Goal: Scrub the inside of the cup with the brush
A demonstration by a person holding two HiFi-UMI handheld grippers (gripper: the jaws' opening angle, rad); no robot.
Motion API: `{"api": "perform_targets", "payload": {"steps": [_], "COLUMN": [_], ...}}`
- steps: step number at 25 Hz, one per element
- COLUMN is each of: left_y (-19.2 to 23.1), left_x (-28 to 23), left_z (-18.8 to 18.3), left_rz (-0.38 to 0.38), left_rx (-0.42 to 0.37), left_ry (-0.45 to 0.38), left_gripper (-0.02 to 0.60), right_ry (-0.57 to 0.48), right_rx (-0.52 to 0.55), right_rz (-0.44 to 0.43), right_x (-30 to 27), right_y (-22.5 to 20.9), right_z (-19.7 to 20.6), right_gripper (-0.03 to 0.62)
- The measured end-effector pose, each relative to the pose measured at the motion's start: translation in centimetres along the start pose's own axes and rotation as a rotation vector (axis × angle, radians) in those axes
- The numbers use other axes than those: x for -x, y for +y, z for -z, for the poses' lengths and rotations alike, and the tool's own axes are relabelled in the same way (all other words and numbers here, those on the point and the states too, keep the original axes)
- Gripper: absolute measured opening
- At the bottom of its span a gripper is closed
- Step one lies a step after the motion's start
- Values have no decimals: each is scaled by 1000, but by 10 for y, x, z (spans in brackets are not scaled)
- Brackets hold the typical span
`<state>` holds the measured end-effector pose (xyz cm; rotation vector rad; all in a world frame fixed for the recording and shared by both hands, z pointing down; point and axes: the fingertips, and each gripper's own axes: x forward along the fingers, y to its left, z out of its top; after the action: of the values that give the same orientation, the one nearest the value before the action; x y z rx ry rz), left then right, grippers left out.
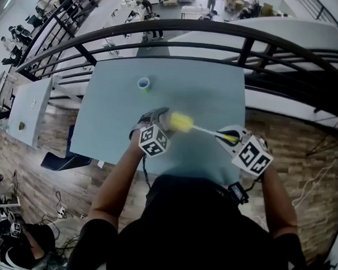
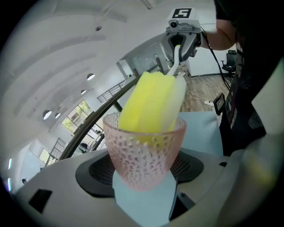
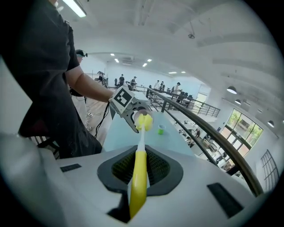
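A pink, dimpled, see-through cup (image 2: 144, 150) sits tilted between the jaws of my left gripper (image 2: 144, 175), which is shut on it. The yellow sponge head (image 2: 151, 104) of the brush is pushed into the cup's mouth. The brush's white stem runs back to its yellow handle (image 3: 138, 181), on which my right gripper (image 3: 137, 190) is shut. In the head view, the left gripper (image 1: 160, 125) and right gripper (image 1: 232, 138) are held above the near part of the light blue table (image 1: 212, 90), with the sponge head (image 1: 181, 123) between them.
A small green and blue cup (image 1: 144, 83) stands on the far part of the table, also seen in the right gripper view as a small green cup (image 3: 161, 129). A black railing (image 1: 209, 32) runs behind the table. A cable hangs from each gripper.
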<state>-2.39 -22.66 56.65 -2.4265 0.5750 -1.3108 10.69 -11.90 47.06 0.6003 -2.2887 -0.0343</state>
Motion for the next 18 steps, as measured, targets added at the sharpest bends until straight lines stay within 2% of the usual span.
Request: {"api": "perform_targets", "payload": {"steps": [3, 7, 18], "left_y": [-20, -37, -57], "left_x": [-4, -10, -16], "left_z": [-18, -33, -50], "left_rz": [13, 42, 100], "left_rx": [-35, -45, -60], "left_ry": [11, 38, 76], "left_gripper": [362, 362, 362], "right_ry": [53, 125, 211], "right_rx": [56, 110, 206], "right_rz": [-42, -76, -109], "right_x": [-1, -2, -16], "right_y": [3, -1, -2], "right_z": [8, 18, 28], "right_gripper": [40, 40, 40]}}
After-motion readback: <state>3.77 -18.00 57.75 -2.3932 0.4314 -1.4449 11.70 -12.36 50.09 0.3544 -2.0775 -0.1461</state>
